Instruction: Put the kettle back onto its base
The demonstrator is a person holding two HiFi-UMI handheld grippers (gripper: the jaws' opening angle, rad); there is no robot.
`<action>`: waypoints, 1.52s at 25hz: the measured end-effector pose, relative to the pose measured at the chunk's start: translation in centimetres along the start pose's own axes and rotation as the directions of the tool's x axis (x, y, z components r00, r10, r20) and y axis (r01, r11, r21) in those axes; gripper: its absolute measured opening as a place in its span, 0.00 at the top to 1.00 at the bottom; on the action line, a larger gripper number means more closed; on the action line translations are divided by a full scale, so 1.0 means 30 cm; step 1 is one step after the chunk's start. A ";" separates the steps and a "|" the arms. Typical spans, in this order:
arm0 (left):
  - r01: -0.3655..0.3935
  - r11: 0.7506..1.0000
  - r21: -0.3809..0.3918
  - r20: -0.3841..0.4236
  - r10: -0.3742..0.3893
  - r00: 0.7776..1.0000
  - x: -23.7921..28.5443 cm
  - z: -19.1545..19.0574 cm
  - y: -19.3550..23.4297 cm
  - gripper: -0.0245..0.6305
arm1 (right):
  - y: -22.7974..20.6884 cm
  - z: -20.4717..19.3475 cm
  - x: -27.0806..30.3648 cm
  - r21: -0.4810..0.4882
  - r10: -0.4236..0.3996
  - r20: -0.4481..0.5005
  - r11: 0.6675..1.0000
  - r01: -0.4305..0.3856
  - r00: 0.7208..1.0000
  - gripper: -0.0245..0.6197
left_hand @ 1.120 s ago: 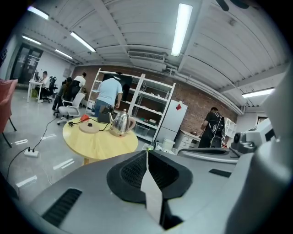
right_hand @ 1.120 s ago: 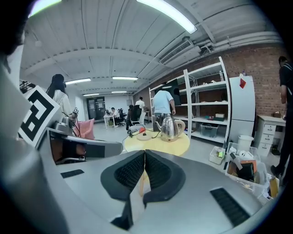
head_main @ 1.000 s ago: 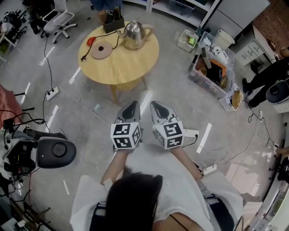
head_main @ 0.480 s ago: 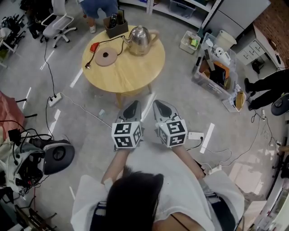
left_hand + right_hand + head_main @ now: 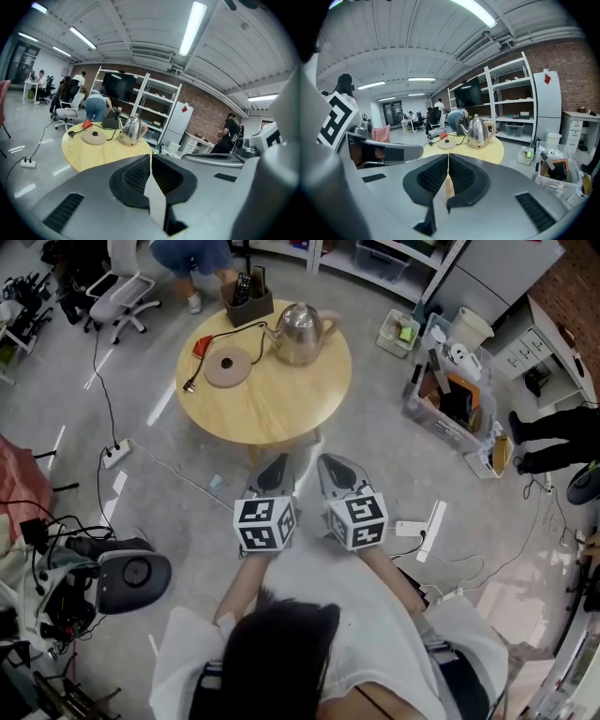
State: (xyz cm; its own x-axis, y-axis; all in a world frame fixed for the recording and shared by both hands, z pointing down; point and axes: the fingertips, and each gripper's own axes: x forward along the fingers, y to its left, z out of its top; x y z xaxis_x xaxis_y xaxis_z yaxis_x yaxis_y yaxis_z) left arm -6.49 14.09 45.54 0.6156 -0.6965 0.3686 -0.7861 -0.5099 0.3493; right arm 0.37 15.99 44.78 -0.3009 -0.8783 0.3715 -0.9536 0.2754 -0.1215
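You're holding left hand-held gripper [image 5: 273,468] and right hand-held gripper [image 5: 336,468] pressed together, empty; kettle [image 5: 300,334] sitting beside base [image 5: 228,368], nothing done yet.

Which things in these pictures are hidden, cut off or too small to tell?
- Water in the kettle: every view, the shut lid and steel wall hide it.
- Things in the black box: every view, too small to name.
- The person behind the table: head view, cut off by the top edge.

Round wooden table [image 5: 272,413] — on it steel kettle [image 5: 300,334], round base [image 5: 228,369] apart from it, black box [image 5: 248,306] at far rim.
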 end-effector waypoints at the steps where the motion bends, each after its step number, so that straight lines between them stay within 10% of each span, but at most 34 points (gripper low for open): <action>1: 0.002 1.000 0.000 0.000 -0.002 1.000 0.003 0.004 0.007 0.91 | 0.001 0.002 0.008 -0.001 -0.002 0.000 1.000 0.002 1.000 0.92; 38: -0.090 0.995 -0.043 -0.006 0.090 0.996 0.079 0.041 0.128 0.91 | -0.047 0.052 0.158 -0.014 0.045 -0.006 0.999 -0.045 0.999 0.92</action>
State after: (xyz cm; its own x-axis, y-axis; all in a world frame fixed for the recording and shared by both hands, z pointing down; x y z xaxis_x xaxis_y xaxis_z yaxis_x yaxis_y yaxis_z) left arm -8.12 9.86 46.70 0.5428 -0.7363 0.4040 -0.8353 -0.4229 0.3514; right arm 0.29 10.82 45.26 -0.3436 -0.8625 0.3715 -0.9390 0.3204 -0.1248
